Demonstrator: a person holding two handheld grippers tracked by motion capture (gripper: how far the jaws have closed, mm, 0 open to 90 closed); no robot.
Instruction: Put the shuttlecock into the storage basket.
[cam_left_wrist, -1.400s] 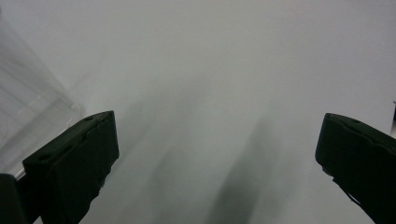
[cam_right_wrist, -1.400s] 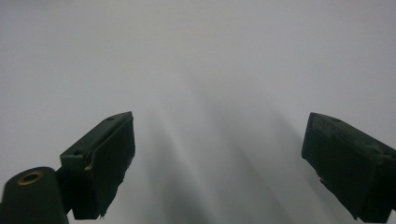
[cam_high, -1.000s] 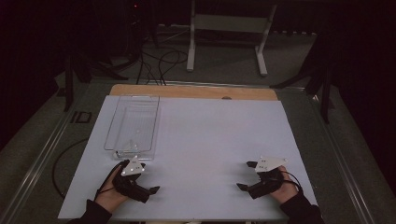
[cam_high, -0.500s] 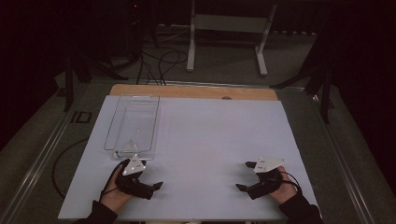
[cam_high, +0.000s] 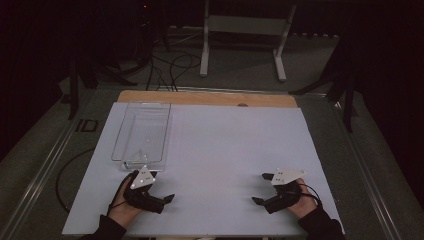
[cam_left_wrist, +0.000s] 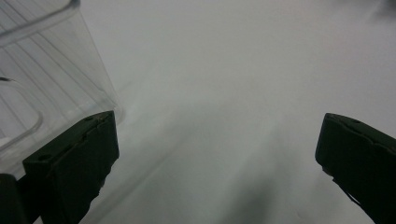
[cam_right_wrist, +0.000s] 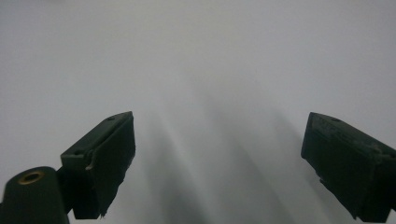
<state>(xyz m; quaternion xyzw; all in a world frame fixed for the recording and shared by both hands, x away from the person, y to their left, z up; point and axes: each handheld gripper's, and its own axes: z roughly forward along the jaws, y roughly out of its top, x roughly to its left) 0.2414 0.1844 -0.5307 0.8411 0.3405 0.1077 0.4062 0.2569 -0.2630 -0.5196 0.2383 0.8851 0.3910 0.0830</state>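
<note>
A clear plastic tray (cam_high: 142, 132) lies lengthwise on the left half of a white table (cam_high: 225, 150), its near end just ahead of the person's left hand (cam_high: 122, 205). The tray appears empty, though its transparent walls make that hard to confirm from the high view. The left gripper (cam_high: 167, 199) rests low on the table at the near edge, just short of the tray's near right corner, with its jaws spread wide and pointing toward the middle of the table. In the left gripper view the tray's ribbed wall and rounded corner (cam_left_wrist: 51, 84) stand directly beside the gripper's left jaw, apparently apart from it, with nothing but bare tabletop between the two jaws.

Across the middle, the white surface carries nothing.

On the right, the right gripper (cam_high: 262, 188) sits near the table's front edge, well apart from the tray, its grey three-cornered plate facing up and its cable looping back over the right hand (cam_high: 300, 202). Its jaws are likewise wide apart and hold nothing; the right gripper view looks along them onto plain white surface (cam_right_wrist: 201, 70).

The work appears to be at its opening step, with both tools at rest and the tray the nearest thing to the left one. Taking the tray would likely call for the left gripper to turn toward the near wall and close over its rim.
</note>
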